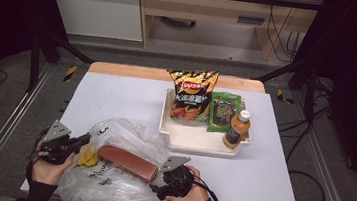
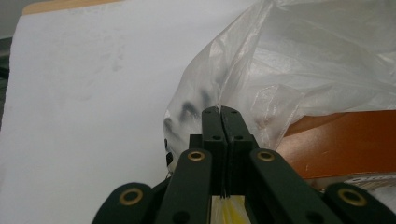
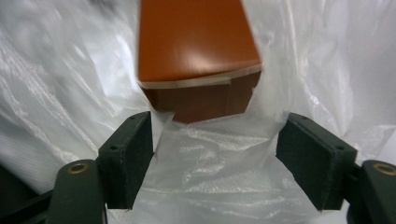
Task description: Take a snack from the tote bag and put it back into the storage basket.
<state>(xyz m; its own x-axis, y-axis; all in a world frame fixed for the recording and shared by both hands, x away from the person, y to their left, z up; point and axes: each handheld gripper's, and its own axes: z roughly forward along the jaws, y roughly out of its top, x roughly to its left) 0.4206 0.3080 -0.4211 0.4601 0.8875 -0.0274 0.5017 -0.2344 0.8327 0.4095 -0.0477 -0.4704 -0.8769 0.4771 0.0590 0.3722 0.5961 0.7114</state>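
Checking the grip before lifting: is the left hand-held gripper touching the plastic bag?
Touching. Left gripper view: left hand-held gripper jaws shut on plastic bag film.

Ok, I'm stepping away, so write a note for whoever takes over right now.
Left claw: shut on the plastic bag, pinching its film at the edge.
Right claw: open, facing the brown box, not gripping it.
Brown box lies in the bag's mouth.
Chips, green packet and juice bottle wait in the tray.
Left: probably bagging those.

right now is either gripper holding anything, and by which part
The left gripper is shut on the plastic bag, pinching its rim. The right gripper is open, holding nothing.
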